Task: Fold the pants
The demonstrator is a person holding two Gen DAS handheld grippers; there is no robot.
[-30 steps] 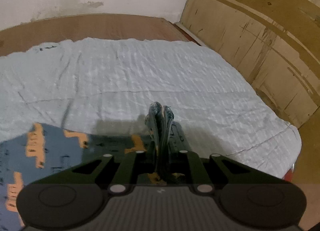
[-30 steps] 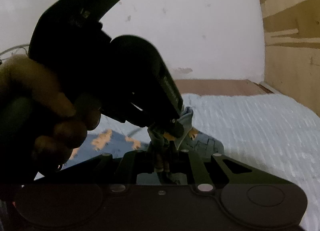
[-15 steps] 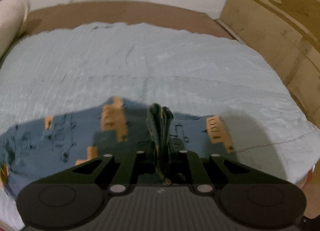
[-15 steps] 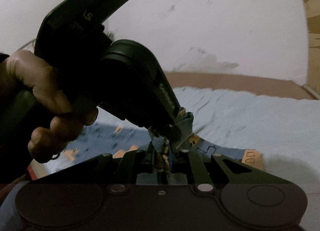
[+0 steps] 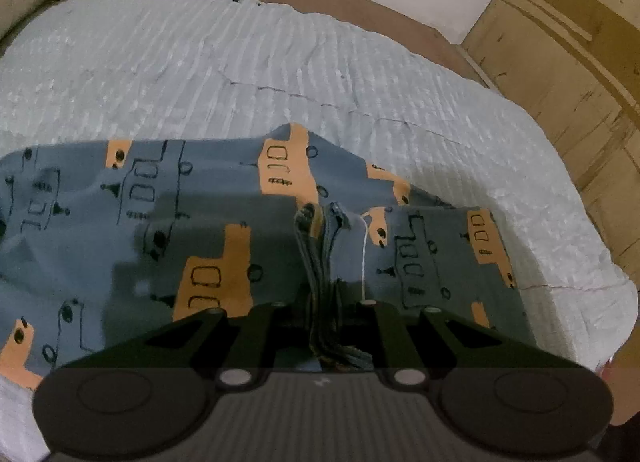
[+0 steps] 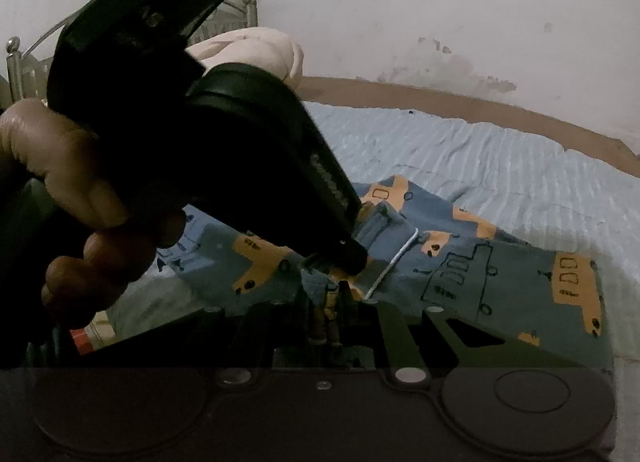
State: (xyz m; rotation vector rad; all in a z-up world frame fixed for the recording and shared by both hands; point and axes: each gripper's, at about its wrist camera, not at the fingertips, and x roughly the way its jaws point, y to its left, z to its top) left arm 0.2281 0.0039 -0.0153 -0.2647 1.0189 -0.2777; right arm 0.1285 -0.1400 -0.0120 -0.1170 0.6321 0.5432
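— Holding what, exactly, and where does the cloth lie from the left tongs?

— The left tongs are closed on a bunched edge of the pants, and the right tongs are clamped on the same gathered edge, just beside them. The rest of the blue pants with orange truck prints spreads forward and down from both grips onto the pale blue bedcover.

— Which way does the long axis run?

— Across the left wrist view, side to side, with the far folded edge lying flat on the bed. In the right wrist view the cloth trails off to the right.

— Which hand is nearer the cloth?

— Neither stands out; the two grips sit nearly touching, and the person's left hand fills that side of the right view.

— And the count?

— One pair of pants, two tongs, one white drawstring hanging loose, one cream bundle at the bed's head.
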